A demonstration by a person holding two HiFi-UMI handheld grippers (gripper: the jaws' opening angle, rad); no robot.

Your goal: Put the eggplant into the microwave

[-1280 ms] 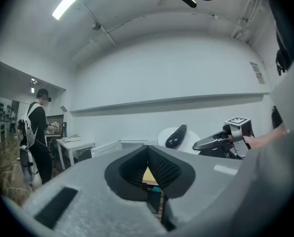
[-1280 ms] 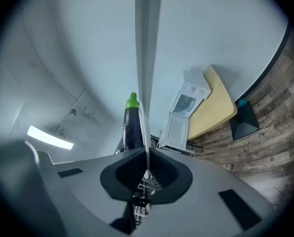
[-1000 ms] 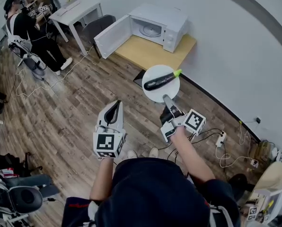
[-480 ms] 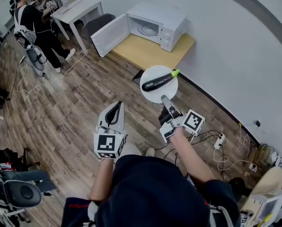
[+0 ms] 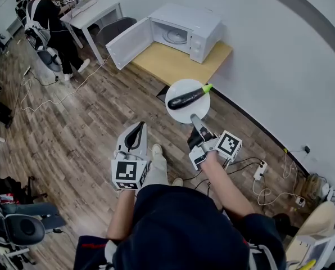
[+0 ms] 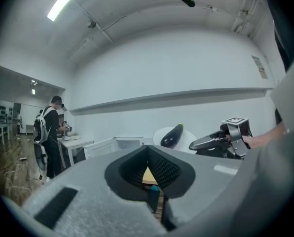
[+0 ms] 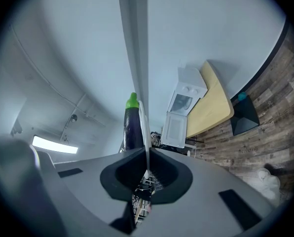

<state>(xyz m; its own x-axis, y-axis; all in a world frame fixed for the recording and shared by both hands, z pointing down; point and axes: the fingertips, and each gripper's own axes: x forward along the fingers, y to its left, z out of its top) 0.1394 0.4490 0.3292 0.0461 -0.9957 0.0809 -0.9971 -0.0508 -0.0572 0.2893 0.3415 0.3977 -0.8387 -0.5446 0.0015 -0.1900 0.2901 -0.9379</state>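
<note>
**A:** On the white plate [image 5: 181,112], out in front: one eggplant [image 5: 187,97], lying flat, well apart from the microwave [image 5: 204,27]. Right gripper [image 5: 195,118] clamped on the plate's near rim.

**B:** And the left gripper [image 5: 139,125]?

**A:** Pinched together, empty. Looks like the carrying step, with the door [image 5: 131,43] already open.

**B:** Next?

**A:** Probably calls for keeping the plate level, closing in on the cavity, then sliding plate and eggplant inside.

**B:** Count?

**A:** One eggplant, one plate, one microwave, two grippers.

Bright strip light [image 6: 64,1]; dark, fisheye-warped edges.
</note>
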